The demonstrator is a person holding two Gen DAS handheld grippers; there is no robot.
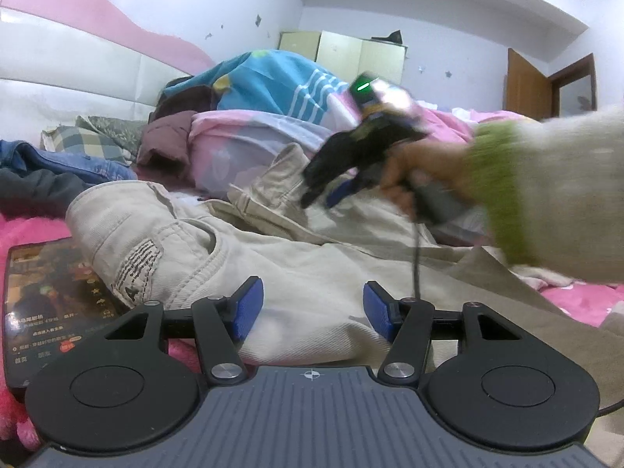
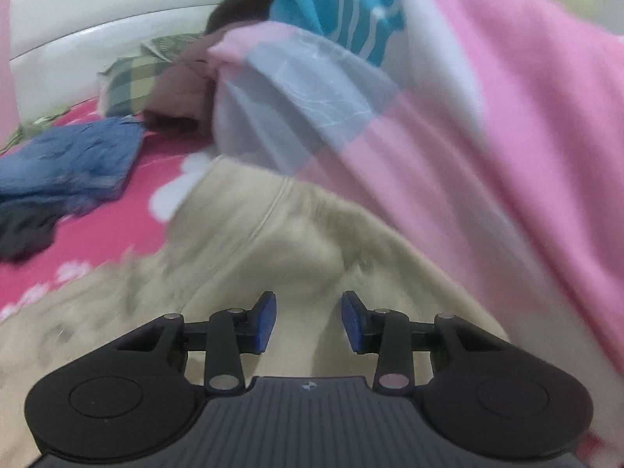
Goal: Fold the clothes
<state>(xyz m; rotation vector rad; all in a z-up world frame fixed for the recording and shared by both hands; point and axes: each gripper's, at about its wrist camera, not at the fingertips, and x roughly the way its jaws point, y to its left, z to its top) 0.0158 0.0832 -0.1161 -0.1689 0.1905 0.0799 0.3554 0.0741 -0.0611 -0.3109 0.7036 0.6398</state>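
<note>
Beige trousers [image 1: 273, 257] lie crumpled across the bed, their stitched label turned toward the left wrist camera. My left gripper [image 1: 314, 310] hovers low over them, its blue pads well apart with the cloth lying loose between them and nothing pinched. A hand in a beige sleeve with a green cuff [image 1: 546, 187] holds my right gripper [image 1: 319, 195], blurred, above the far part of the trousers. In the right wrist view the right gripper [image 2: 310, 321] is open over the blurred beige trousers [image 2: 273, 241], with nothing held.
A lit phone [image 1: 50, 304] lies on the pink sheet at the near left. Blue jeans [image 2: 70, 160] and a dark garment lie at the left. A pink and blue quilt [image 2: 487, 136] is heaped behind the trousers, against a white headboard [image 1: 58, 78].
</note>
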